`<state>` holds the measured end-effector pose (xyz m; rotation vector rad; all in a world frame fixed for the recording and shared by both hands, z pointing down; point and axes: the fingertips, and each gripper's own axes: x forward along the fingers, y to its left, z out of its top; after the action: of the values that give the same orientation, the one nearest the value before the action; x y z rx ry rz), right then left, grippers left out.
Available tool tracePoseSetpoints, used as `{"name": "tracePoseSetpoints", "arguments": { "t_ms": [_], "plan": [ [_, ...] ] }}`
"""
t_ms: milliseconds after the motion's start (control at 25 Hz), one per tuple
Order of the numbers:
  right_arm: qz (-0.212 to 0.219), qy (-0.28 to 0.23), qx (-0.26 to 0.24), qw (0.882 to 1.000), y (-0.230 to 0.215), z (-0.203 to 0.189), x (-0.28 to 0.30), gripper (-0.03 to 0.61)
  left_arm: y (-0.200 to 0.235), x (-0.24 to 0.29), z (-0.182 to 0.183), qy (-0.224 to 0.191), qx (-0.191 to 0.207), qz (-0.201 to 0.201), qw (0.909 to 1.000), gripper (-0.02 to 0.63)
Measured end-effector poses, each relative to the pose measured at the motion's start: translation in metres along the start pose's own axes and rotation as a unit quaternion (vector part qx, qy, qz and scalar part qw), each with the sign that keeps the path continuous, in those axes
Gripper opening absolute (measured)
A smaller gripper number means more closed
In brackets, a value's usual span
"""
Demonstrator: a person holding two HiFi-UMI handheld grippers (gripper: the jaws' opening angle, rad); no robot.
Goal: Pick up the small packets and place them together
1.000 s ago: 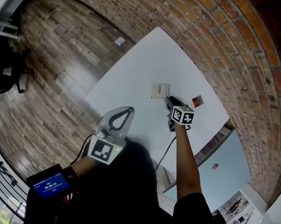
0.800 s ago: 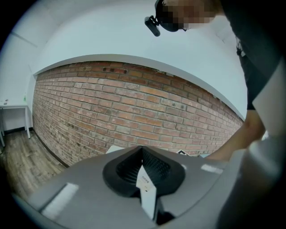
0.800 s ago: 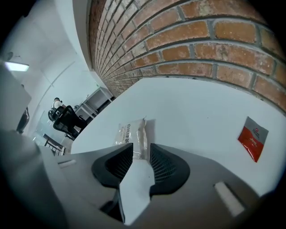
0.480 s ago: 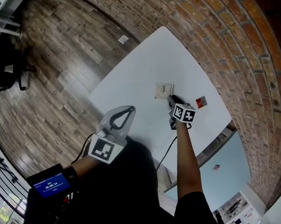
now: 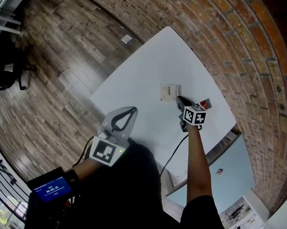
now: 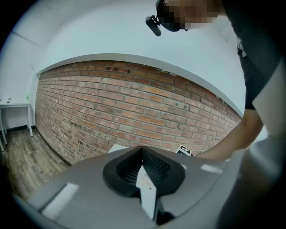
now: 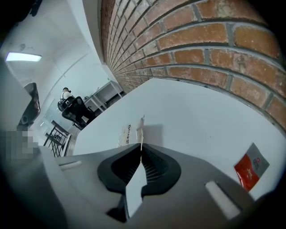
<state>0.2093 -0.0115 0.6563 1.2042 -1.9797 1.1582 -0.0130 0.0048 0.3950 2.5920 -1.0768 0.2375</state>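
Note:
A small white packet (image 5: 168, 91) lies on the white table (image 5: 146, 69). My right gripper (image 5: 179, 100) is at its near edge. In the right gripper view the jaws (image 7: 141, 150) are closing, and the pads pinch the edge of this white packet (image 7: 128, 133), which stands up from the tips. A red packet (image 5: 206, 104) lies just right of that gripper, flat on the table in the right gripper view (image 7: 250, 167). My left gripper (image 5: 132, 110) hovers by the table's near edge, shut on another small white packet (image 6: 147, 190).
A brick wall (image 5: 245, 45) runs along the table's far and right sides. Wooden floor (image 5: 51, 68) lies to the left, with a paper scrap (image 5: 126, 39) and a dark chair (image 5: 4, 70). A pale blue surface (image 5: 226, 169) sits below the table's right edge.
My right gripper has moved a little right and forward to the white packet and its jaws have come together on the packet's edge. The left gripper has stayed put.

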Motion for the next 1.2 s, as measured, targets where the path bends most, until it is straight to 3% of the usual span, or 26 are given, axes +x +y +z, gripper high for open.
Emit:
{"name": "tracePoseSetpoints", "arguments": {
  "t_ms": [200,400,560,720,920,1040,1200],
  "plan": [
    [0.024,0.021,-0.042,0.999,0.006,0.014,-0.002,0.006,-0.002,-0.001,0.000,-0.002,-0.002,-0.001,1.0000,0.000],
    [0.016,0.074,-0.138,0.987,0.011,0.009,0.000,0.008,-0.005,0.001,-0.001,0.003,-0.001,-0.007,1.0000,0.000],
    [0.007,0.087,-0.165,0.983,0.009,0.005,0.003,0.008,-0.007,0.002,0.000,0.007,0.004,-0.011,0.9999,0.000],
    [-0.021,0.109,-0.225,0.968,0.005,0.001,0.008,0.009,-0.007,0.002,-0.004,0.012,0.000,-0.013,0.9998,0.000],
    [-0.024,0.127,-0.278,0.952,0.007,-0.001,0.018,0.011,-0.007,0.002,-0.006,0.015,0.001,-0.014,0.9998,0.000],
    [-0.029,0.139,-0.300,0.943,0.009,0.000,0.020,0.012,-0.006,0.001,-0.007,0.015,-0.002,-0.012,0.9998,0.000],
    [-0.037,0.118,-0.286,0.950,0.008,0.007,0.019,0.032,-0.004,0.001,-0.008,0.017,-0.003,-0.009,0.9998,0.000]
  ]
}}
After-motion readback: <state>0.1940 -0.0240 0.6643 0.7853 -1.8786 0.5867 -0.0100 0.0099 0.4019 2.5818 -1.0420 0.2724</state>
